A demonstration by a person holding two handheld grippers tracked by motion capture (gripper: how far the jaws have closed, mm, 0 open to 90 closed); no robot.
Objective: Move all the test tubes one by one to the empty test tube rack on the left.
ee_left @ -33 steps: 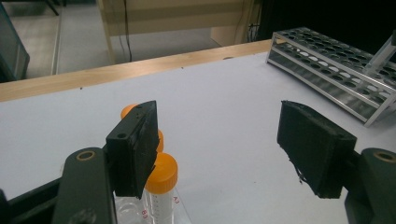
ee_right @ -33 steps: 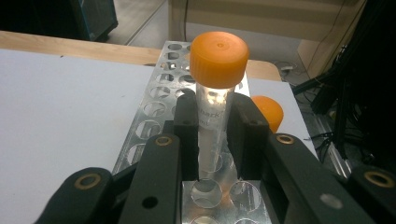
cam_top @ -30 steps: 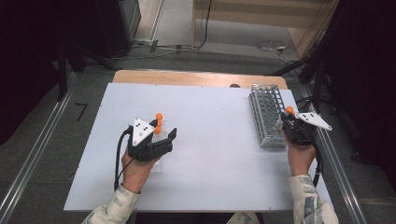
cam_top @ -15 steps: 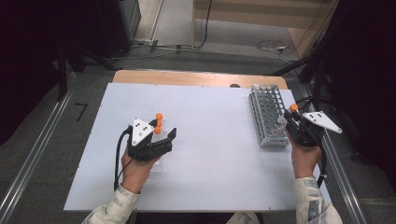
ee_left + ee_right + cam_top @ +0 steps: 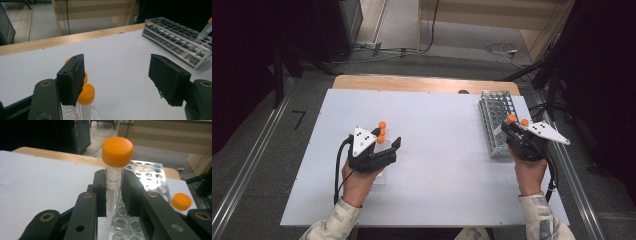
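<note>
My right gripper (image 5: 113, 195) is shut on a clear tube with an orange cap (image 5: 117, 151), held upright over the near end of the metal rack (image 5: 147, 171). From above, that gripper (image 5: 511, 129) is at the rack's (image 5: 493, 107) near right corner, with the tube's cap (image 5: 511, 118) above its jaws. A second orange cap (image 5: 181, 201) shows blurred just to the right. My left gripper (image 5: 117, 68) stands open with nothing between its jaws. Orange-capped tubes (image 5: 85, 93) stand beside its left jaw, and in the high view these tubes (image 5: 381, 132) are at that gripper (image 5: 387, 144).
The white tabletop (image 5: 437, 130) lies between the two hands. A wooden edge (image 5: 412, 82) runs along its far side. Beyond it are cables and dark furniture on the floor. The rack's (image 5: 175, 37) many holes look mostly vacant.
My right gripper has drifted a little by the rack's near end and risen, still carrying the tube. The left gripper and its tubes have stayed put.
</note>
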